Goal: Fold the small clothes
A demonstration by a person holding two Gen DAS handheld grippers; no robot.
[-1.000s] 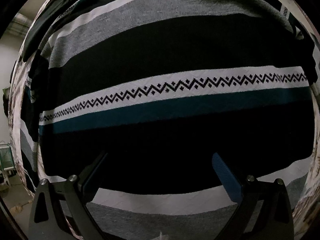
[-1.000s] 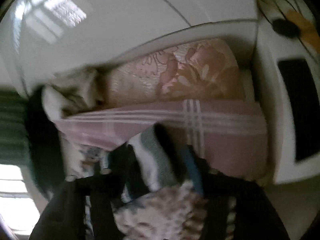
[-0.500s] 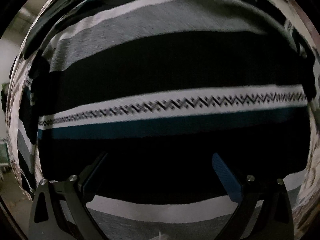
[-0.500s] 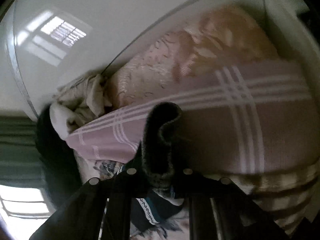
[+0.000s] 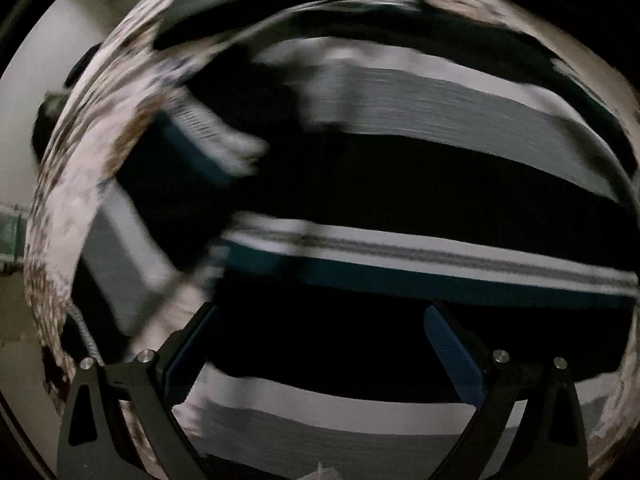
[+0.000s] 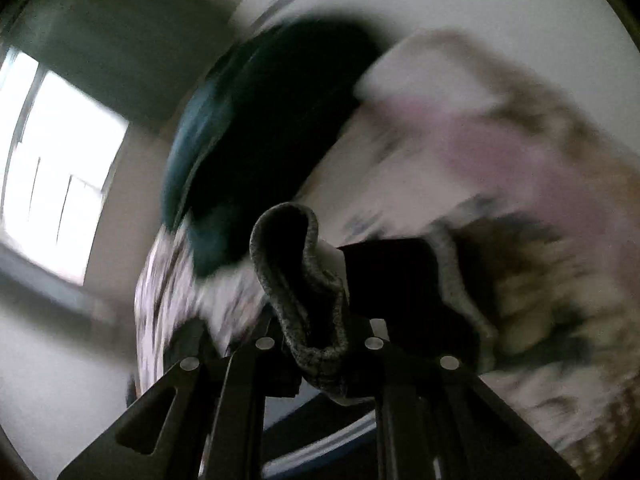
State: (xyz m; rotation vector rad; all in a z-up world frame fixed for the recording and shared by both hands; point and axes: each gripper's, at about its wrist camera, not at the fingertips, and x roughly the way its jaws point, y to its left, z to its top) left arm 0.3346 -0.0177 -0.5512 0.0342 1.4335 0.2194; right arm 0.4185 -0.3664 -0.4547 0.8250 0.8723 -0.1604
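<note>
A striped knit sweater (image 5: 420, 184) with black, grey, white and teal bands lies spread on a floral bed cover (image 5: 60, 200) and fills the left wrist view. My left gripper (image 5: 320, 320) hovers open and empty just above its lower black band. A sleeve (image 5: 192, 168) lies swung across the sweater's left side, blurred. My right gripper (image 6: 316, 340) is shut on the sleeve's dark ribbed cuff (image 6: 308, 288), which bulges up between its fingers. The sweater's black and teal cloth (image 6: 260, 140) trails behind it, lifted above the bed.
Pink and beige bedding (image 6: 520, 168) lies blurred at the right of the right wrist view. A bright window (image 6: 60, 176) and a white wall are at its left. The bed's left edge and floor (image 5: 16, 312) show in the left wrist view.
My right gripper has swung left with the cuff, carrying the sleeve over the sweater's body. The sleeve now appears at the left of the left wrist view. My left gripper shifted slightly and stays open.
</note>
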